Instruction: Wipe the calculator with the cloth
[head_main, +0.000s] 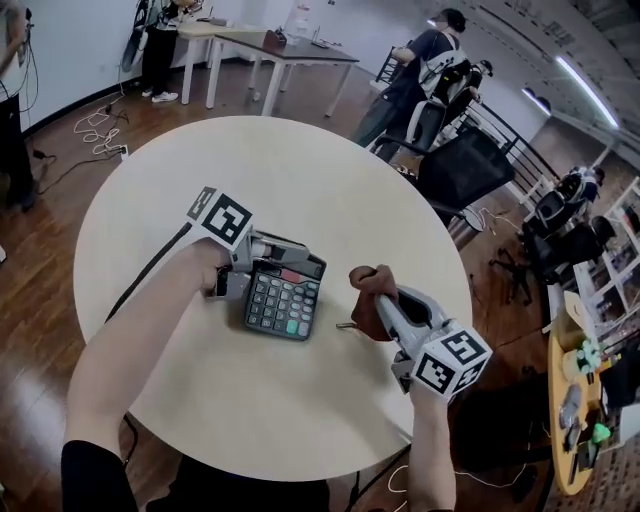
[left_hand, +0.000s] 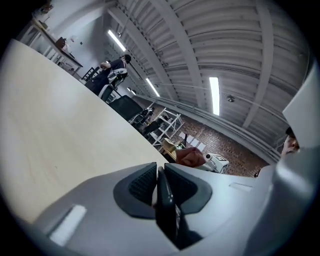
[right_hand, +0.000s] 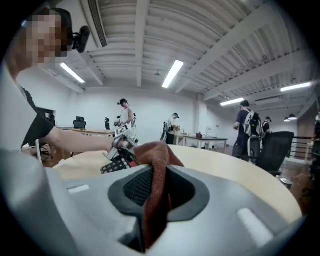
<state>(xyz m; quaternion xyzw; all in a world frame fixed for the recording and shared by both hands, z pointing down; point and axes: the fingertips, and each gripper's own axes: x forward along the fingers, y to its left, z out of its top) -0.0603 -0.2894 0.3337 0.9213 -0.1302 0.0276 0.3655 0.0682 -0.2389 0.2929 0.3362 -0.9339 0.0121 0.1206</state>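
The left gripper (head_main: 288, 254) is clamped on the far edge of the calculator (head_main: 284, 302), at the table's (head_main: 300, 170) near middle. The right gripper (head_main: 384, 300), closed on the cloth (head_main: 371, 288), holds it just right, apart. Wiping seems not yet underway

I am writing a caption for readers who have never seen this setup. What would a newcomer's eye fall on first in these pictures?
First, the dark calculator near the middle of the round pale table, with its edge clamped in the jaws of the left gripper. Next, the reddish-brown cloth bunched in the jaws of the right gripper, just right of the calculator in the head view and not touching it.
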